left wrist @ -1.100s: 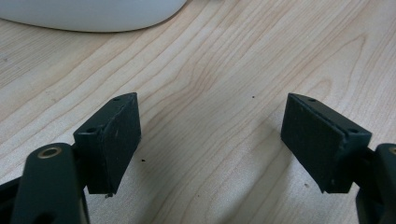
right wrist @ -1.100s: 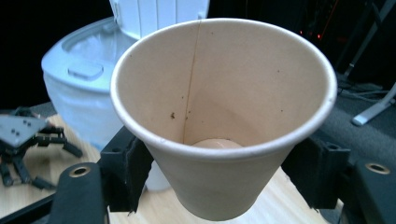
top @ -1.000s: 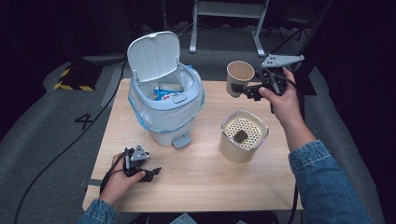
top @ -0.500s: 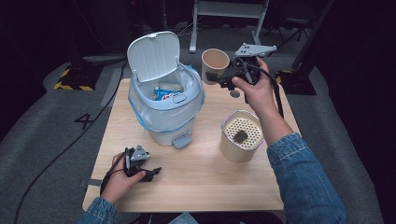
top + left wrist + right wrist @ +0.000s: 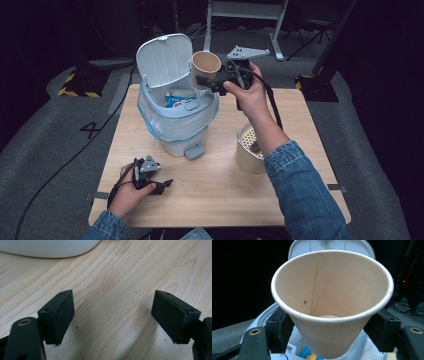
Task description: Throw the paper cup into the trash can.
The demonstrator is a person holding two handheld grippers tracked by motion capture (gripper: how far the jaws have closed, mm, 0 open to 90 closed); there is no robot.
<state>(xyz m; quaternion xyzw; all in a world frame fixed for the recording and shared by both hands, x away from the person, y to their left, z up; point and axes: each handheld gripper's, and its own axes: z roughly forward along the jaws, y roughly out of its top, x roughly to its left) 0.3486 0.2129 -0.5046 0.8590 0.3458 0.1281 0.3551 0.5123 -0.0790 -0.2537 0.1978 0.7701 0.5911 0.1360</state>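
Nearest, the left hand rests low on the wooden surface, its left gripper lying level with jaws wide apart around bare wood. Farther off, the right forearm reaches forward and up, the right gripper clamping a paper cup tilted over the open bin.
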